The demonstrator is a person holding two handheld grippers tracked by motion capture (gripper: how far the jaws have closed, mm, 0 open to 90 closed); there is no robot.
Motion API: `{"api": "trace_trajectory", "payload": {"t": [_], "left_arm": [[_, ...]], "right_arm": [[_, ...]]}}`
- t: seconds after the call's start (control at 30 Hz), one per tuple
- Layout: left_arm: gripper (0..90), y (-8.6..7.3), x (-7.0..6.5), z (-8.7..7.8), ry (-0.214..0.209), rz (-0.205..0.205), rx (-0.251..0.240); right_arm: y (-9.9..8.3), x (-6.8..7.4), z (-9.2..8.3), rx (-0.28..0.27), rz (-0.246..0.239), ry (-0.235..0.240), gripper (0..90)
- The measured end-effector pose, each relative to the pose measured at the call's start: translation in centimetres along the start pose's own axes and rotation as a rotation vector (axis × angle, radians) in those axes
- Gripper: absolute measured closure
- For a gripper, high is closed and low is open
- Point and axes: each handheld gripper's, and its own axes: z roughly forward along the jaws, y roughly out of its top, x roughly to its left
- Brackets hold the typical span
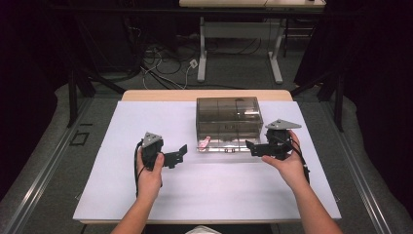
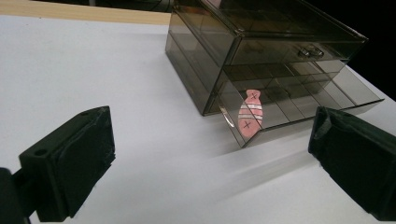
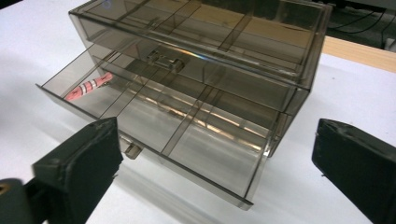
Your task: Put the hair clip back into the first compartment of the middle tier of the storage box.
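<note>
a smoky clear plastic drawer box [image 1: 228,113] sits toward the far middle of a white table top [image 1: 122,190]. two tiers: the upper drawer [image 3: 196,51] is pushed in, with a small clear handle on its front; the lower drawer [image 3: 154,121] is pulled out toward the person and split by dividers into compartments.

a pink fish-shaped piece [image 2: 250,114] with white stripes and small x marks lies in the open lower drawer, in the end compartment at the person's left. in the left gripper view it leans against the drawer's front corner; in the right gripper view it lies flat at the far left end [image 3: 88,86]; from the high view it shows as a pink spot at the drawer's left front corner [image 1: 205,142].

left gripper [image 1: 181,153] is held in the left hand [image 1: 148,168], above the table to the left of the box, jaws spread wide with nothing between them, pointing toward the drawer's left end. not touching the box.

right gripper [image 1: 249,145] is held in the right hand [image 1: 287,163], just beside the drawer's right front corner, jaws also spread wide and bare. in its own view the open drawer lies between and beyond the two jaws; whether it touches the drawer i cannot tell.

beyond the table: a floor with loose cables [image 1: 165,66] and the white legs of another desk [image 1: 202,53].
</note>
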Motion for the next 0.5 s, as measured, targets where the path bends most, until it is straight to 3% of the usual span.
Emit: {"api": "trace_trajectory", "payload": {"t": [0.07, 0.17, 0.4, 0.5], "left_arm": [[0.7, -0.06, 0.06, 0.04, 0.001, -0.001, 0.003], [0.9, -0.21, 0.05, 0.24, -0.008, 0.002, 0.017], [1.0, -0.12, 0.24, 0.19, -0.008, -0.005, 0.013], [1.0, -0.06, 0.39, 0.08, -0.006, -0.01, 0.013]], "right_arm": [[-0.05, 0.24, -0.04, -0.004, -0.014, 0.015, 13.9], [-0.07, 0.62, -0.09, -0.021, -0.023, 0.023, 18.5], [-0.09, 1.0, -0.1, -0.046, -0.049, 0.053, 40.9], [-0.02, 1.1, -0.38, -0.06, -0.04, 0.051, 44.4]]}}
